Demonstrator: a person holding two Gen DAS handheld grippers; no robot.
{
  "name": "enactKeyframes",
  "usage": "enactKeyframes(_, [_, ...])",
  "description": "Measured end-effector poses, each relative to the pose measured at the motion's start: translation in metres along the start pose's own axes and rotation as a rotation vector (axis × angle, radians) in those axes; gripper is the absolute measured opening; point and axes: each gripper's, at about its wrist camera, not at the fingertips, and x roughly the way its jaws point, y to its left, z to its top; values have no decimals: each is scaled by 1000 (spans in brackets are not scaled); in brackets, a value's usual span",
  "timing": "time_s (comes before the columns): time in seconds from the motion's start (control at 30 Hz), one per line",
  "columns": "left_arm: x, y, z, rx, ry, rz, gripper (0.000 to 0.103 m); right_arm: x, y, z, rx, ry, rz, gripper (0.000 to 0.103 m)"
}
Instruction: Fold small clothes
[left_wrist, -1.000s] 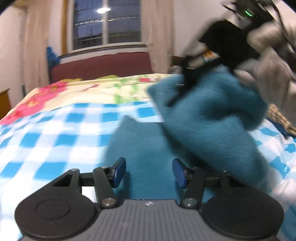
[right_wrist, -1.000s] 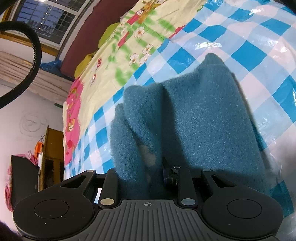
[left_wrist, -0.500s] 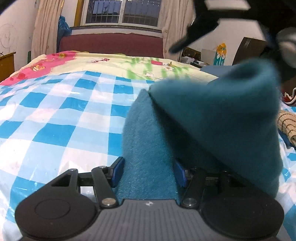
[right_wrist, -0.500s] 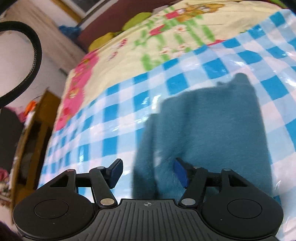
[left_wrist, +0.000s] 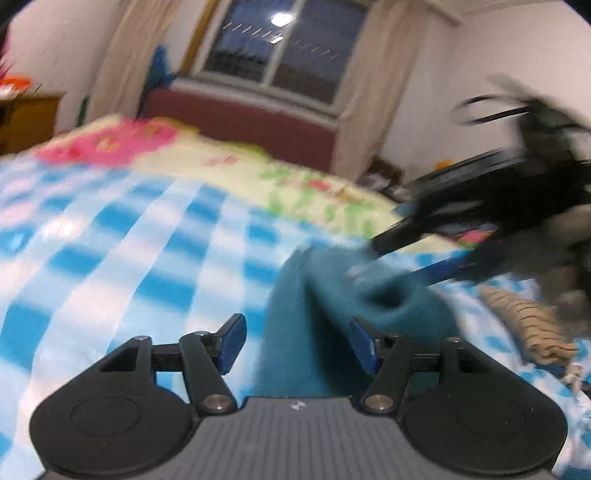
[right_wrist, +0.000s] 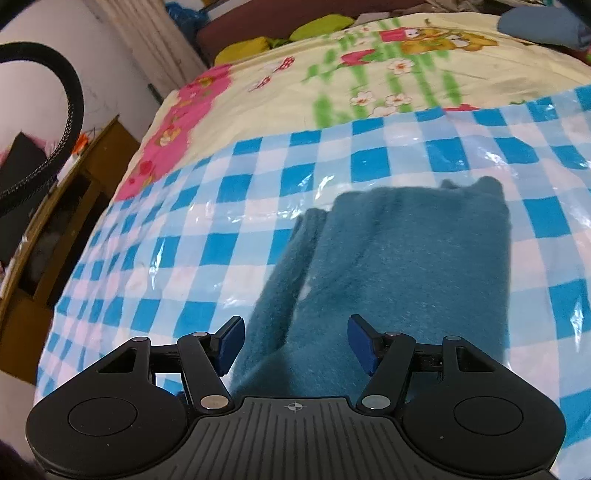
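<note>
- The teal fleece garment (right_wrist: 406, 266) lies on the checked plastic sheet (right_wrist: 221, 221) over the bed, one side already doubled onto the other, a narrow strip showing along its left edge.
- It looks soft, thick and light; it should bend easily and hold a loose fold, though the glossy sheet may let it slide.
- A hem or corner, pinched through both layers, seems the best hold.
- The right gripper (right_wrist: 295, 341) hangs above the near edge, jaws wide apart, gripping nothing.
- The left gripper (left_wrist: 297, 343) has its jaws opening; cloth lies between them, apparently unpinched, though blur makes this uncertain.
- A striped tan cloth (left_wrist: 528, 325) lies nearby.
</note>
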Motion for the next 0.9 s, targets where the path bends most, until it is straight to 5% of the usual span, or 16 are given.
enactKeyframes(0.13, [-7, -27, 17, 89, -38, -132, 85, 17, 11, 16, -79, 21, -63, 63])
enactKeyframes(0.27, [22, -41, 8, 151, 31, -182, 83, 41, 16, 32, -102, 115, -80, 63])
enactKeyframes(0.33, [34, -41, -3, 182, 70, -143, 60, 53, 21, 32, -149, 154, -110, 63])
enactKeyframes(0.37, [37, -37, -9, 178, 96, -119, 57, 57, 25, 30, -189, 153, -128, 63])
enactKeyframes(0.43, [45, -17, -15, 100, 155, -99, 53, 62, 28, 27, -237, 156, -159, 32])
enactKeyframes(0.57, [54, 21, -33, -97, 256, -106, 49, 68, 13, 28, -194, 176, -148, 10])
enactKeyframes(0.67, [43, 23, -42, -128, 262, -111, 46, 64, 1, 27, -122, 157, -137, 10])
enactKeyframes(0.9, [20, 20, -32, -113, 178, -71, 47, 57, 19, 27, -158, 145, -156, 41])
